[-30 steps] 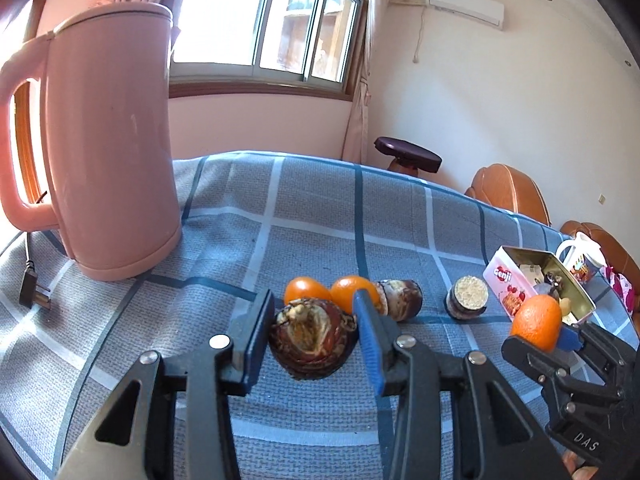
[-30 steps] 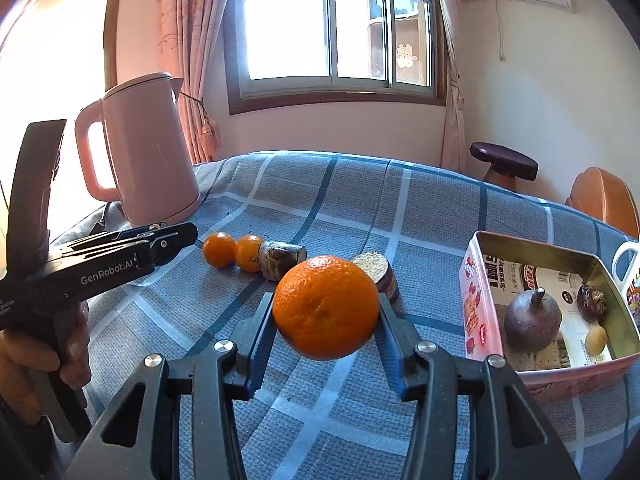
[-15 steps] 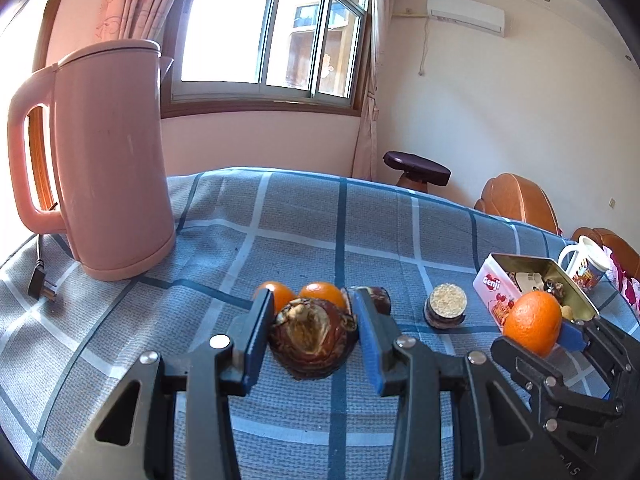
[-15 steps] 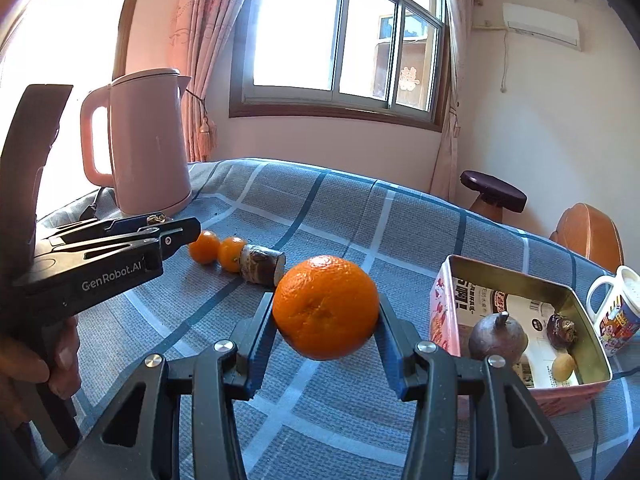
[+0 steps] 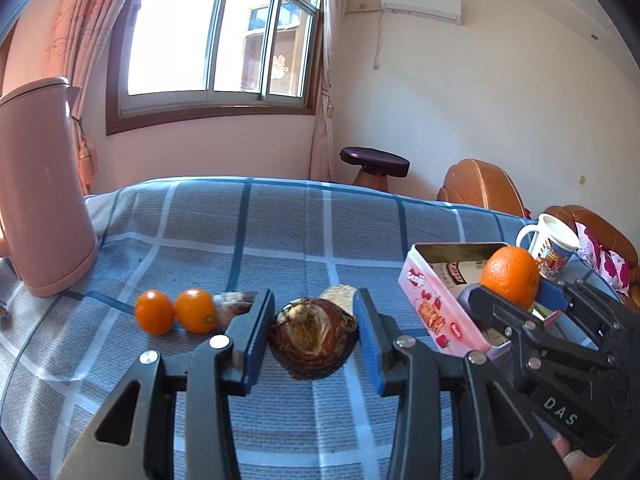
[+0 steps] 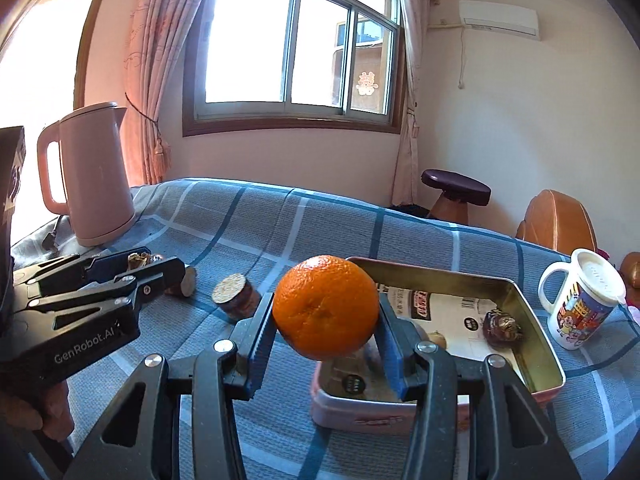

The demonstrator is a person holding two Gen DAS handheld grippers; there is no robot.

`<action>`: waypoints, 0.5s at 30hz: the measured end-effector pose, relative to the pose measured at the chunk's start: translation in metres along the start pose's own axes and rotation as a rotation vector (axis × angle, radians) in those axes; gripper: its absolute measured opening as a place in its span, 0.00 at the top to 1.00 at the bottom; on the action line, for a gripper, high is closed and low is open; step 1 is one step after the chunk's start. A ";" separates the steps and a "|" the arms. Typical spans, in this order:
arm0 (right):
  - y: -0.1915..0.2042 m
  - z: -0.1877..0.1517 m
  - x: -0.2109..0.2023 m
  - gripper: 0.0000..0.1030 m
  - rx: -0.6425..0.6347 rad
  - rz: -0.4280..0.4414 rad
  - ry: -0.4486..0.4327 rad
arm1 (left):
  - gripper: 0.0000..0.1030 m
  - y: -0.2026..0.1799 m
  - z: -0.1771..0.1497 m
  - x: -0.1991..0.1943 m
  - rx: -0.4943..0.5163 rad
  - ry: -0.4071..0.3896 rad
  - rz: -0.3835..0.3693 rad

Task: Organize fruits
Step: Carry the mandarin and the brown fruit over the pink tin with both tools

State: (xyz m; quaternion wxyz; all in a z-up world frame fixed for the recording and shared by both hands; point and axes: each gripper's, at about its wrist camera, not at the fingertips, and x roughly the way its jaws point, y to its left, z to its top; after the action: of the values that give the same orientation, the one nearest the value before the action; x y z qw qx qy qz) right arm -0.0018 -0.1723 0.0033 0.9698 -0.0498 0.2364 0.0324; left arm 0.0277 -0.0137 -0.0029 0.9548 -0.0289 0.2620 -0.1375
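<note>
Altogether — two kumquats (image 5: pixel 154 312), one orange (image 6: pixel 326 307), one tin (image 6: pixel 536 344).

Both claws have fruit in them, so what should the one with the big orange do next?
Probably ease forward and lower the large round orange into the open pink-sided metal tin. The right gripper grips it just at the tin's near edge, and bare floor shows beside the dark wrinkled fruit inside.

I was working in a home living room: curtained window (image 6: pixel 296 52), wall air conditioner (image 6: pixel 500 20), leather armchairs (image 5: pixel 480 188), pink kettle (image 6: pixel 96 176) on a plaid-clothed tabletop (image 5: pixel 280 220).
</note>
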 end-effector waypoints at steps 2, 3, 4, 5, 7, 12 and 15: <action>-0.013 0.000 0.001 0.52 0.012 -0.022 -0.002 | 0.59 -0.012 0.001 0.004 0.012 -0.002 -0.016; -0.019 0.000 0.002 0.52 0.017 -0.035 -0.004 | 0.59 -0.018 0.001 0.005 0.018 -0.006 -0.023; -0.025 0.000 0.002 0.52 0.022 -0.045 -0.004 | 0.59 -0.023 0.001 0.006 0.025 -0.008 -0.029; -0.031 0.000 0.002 0.52 0.027 -0.054 -0.004 | 0.59 -0.028 0.002 0.008 0.033 -0.010 -0.035; -0.042 0.000 0.002 0.52 0.035 -0.077 -0.005 | 0.59 -0.039 0.002 0.011 0.046 -0.010 -0.045; -0.071 0.000 0.005 0.52 0.067 -0.124 -0.004 | 0.59 -0.061 0.005 0.021 0.059 -0.016 -0.069; -0.086 -0.001 0.006 0.52 0.077 -0.146 -0.003 | 0.59 -0.075 0.008 0.028 0.070 -0.017 -0.082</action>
State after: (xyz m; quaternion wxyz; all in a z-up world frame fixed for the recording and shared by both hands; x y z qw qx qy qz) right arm 0.0103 -0.2572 0.0064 0.9712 -0.0297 0.2317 -0.0475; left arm 0.0365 -0.0932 -0.0008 0.9509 -0.0074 0.2478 -0.1853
